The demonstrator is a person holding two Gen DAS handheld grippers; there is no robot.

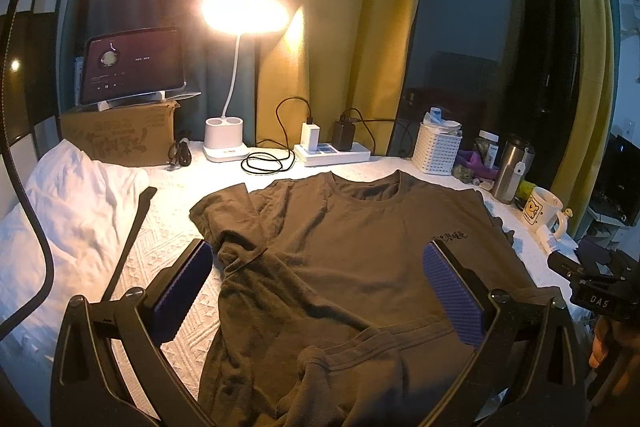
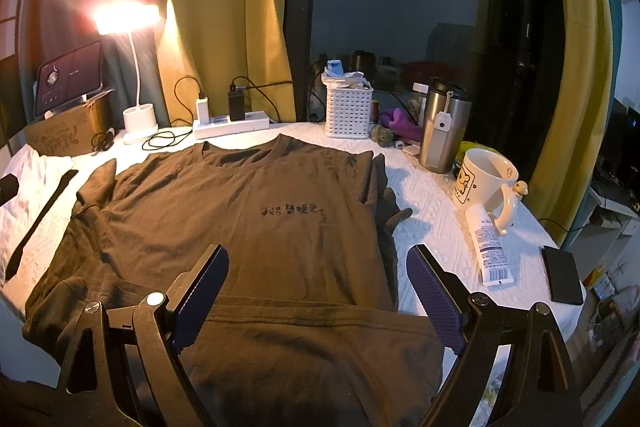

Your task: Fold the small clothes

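T-shirt: a brown T-shirt [image 2: 256,211] lies face up on the white textured tablecloth [image 2: 432,227], neckline towards the curtains, black printed characters on the chest; its hem is folded up over the lower body in a loose, rumpled band.
Left gripper: the left gripper [image 1: 318,291] hangs low over the shirt's left half, pointing towards the neckline, jaws spread wide with blue ribbed pads and nothing between them.
Right gripper: the right gripper [image 2: 318,297] hovers over the shirt's lower chest, just below the print, jaws likewise wide apart and holding nothing.
Hand: part of a hand [image 1: 608,351] shows at the shirt's right edge, behind the right gripper's black body.
Beyond the neckline: a lit desk lamp [image 1: 240,27], a white power strip [image 1: 332,151] with chargers.
Right of the shirt: white basket [image 2: 348,111], steel tumbler [image 2: 442,127], cartoon mug [image 2: 486,183], a tube [image 2: 486,247].
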